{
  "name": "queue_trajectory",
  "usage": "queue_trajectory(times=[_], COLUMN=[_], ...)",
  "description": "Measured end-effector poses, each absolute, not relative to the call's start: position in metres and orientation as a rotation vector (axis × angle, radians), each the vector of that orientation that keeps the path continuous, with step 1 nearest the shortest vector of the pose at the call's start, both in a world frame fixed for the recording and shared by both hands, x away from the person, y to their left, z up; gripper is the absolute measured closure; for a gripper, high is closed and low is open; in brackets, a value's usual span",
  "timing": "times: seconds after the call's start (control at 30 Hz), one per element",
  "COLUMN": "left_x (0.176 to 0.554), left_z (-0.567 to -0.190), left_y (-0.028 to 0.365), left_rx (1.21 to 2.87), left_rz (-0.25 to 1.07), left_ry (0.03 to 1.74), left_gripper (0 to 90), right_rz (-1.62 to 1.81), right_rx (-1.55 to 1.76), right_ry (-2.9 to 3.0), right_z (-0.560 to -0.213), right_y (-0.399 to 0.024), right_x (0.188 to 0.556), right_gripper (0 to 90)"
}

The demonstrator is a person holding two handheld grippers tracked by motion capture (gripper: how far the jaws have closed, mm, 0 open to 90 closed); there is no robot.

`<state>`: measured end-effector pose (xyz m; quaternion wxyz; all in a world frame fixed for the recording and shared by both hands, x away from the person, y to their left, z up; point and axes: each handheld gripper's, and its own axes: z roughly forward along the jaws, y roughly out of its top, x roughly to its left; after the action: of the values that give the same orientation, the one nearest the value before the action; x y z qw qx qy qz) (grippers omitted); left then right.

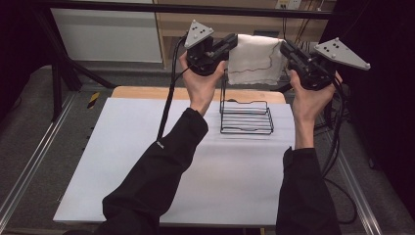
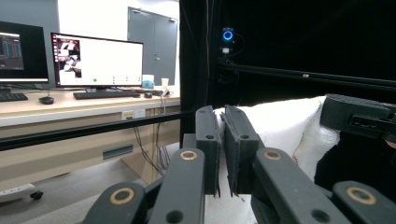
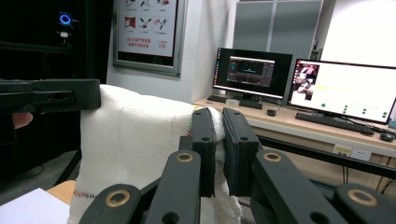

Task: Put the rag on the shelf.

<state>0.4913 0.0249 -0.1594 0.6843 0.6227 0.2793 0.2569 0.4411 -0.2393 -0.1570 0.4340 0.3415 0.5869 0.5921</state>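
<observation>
Both hand-held grippers were up in the air past the far edge of the worktop (image 1: 147, 161), and I had a white towel (image 1: 254, 59) stretched between them. My left hand-held gripper (image 1: 234, 43) was clamped on the towel's left upper corner, its jaws pressed together on the cloth, as the left gripper view showed (image 2: 223, 140). My right hand-held gripper (image 1: 285, 49) was clamped the same way on the right upper corner, with white cloth squeezed between its pads in the right gripper view (image 3: 219, 140). The towel hung flat and fairly taut, a thin red stitched line running near its lower hem. Below it, near the far edge of the white worktop and towards its right side, stood a black wire rack (image 1: 246, 116), with a thin upright post rising at its left. The towel hung clear above the rack's base.
</observation>
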Motion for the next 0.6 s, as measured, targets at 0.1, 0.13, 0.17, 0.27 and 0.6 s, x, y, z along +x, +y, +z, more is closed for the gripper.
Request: queue_trajectory(times=[0.1, 0.13, 0.17, 0.27, 0.6], left_x=[0.498, 0.500, 0.502, 0.508, 0.525], left_z=[-0.158, -0.158, -0.158, -0.157, -0.162], left_y=[0.025, 0.025, 0.025, 0.025, 0.026], left_rx=[1.404, 1.407, 1.409, 1.411, 1.429], left_rz=[0.582, 0.588, 0.592, 0.589, 0.598], left_ry=[0.642, 0.644, 0.647, 0.657, 0.685], left_gripper=[85.0, 85.0, 85.1, 85.1, 85.1], right_rz=[1.479, 1.477, 1.476, 1.479, 1.469], right_rx=[0.857, 0.858, 0.861, 0.865, 0.886], right_ry=[1.462, 1.465, 1.468, 1.471, 1.493], right_z=[-0.157, -0.158, -0.158, -0.158, -0.163], right_y=[-0.239, -0.239, -0.238, -0.238, -0.234], right_x=[0.449, 0.452, 0.455, 0.462, 0.481], right_gripper=[84.3, 84.2, 84.3, 84.3, 84.3])
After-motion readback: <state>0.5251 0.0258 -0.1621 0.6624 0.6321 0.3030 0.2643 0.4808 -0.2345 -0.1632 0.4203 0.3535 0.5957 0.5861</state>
